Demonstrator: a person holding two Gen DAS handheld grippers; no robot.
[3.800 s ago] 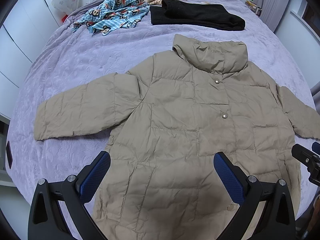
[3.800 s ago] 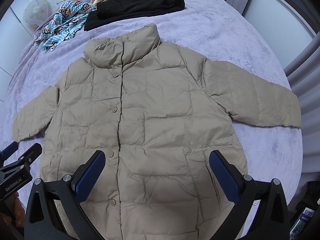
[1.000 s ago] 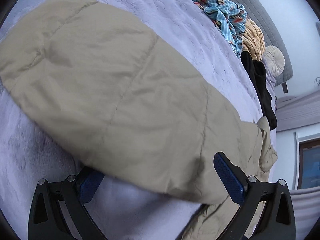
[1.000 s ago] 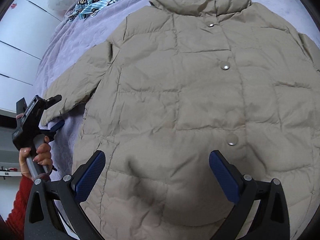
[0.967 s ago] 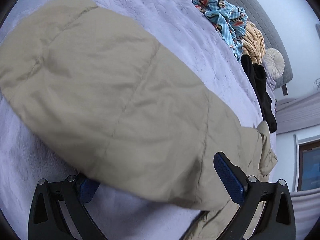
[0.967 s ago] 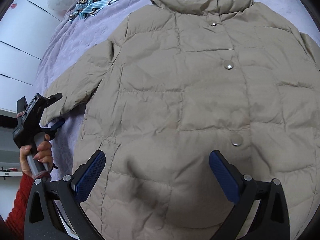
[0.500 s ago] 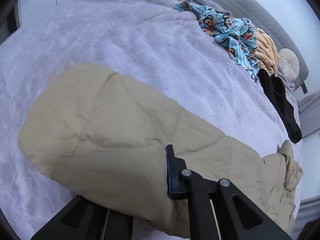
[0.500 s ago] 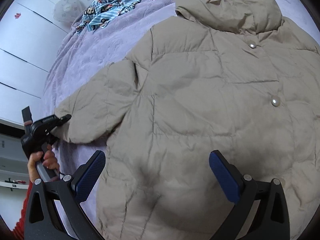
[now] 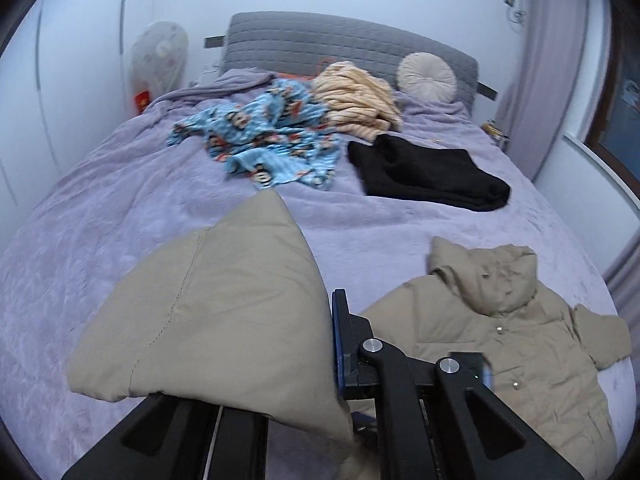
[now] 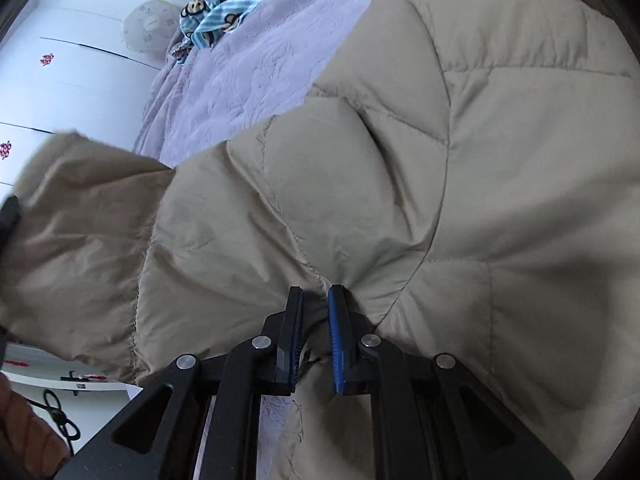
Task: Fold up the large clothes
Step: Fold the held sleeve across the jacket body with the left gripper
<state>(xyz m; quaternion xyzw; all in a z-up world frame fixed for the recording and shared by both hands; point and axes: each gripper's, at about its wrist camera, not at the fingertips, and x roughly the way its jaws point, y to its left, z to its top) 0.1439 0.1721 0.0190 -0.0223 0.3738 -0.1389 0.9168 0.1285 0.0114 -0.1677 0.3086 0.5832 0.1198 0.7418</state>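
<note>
The left gripper [image 9: 334, 360] is clamped on the sleeve [image 9: 224, 312], raised above the bed [image 9: 120, 216]. The right gripper [image 10: 314, 336], jaws just closing, pinches the jacket [image 10: 460, 184] at the armpit seam. Bare purple cover lies left; a blue garment [image 9: 272, 140], black garment [image 9: 428, 176] and headboard [image 9: 344, 44] sit beyond.

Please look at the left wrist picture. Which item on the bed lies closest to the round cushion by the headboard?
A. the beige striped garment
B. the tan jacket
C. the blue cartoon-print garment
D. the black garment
A: the beige striped garment lies right beside the round cushion at the headboard, nearer than the black garment, the blue cartoon-print garment or the tan jacket.
</note>
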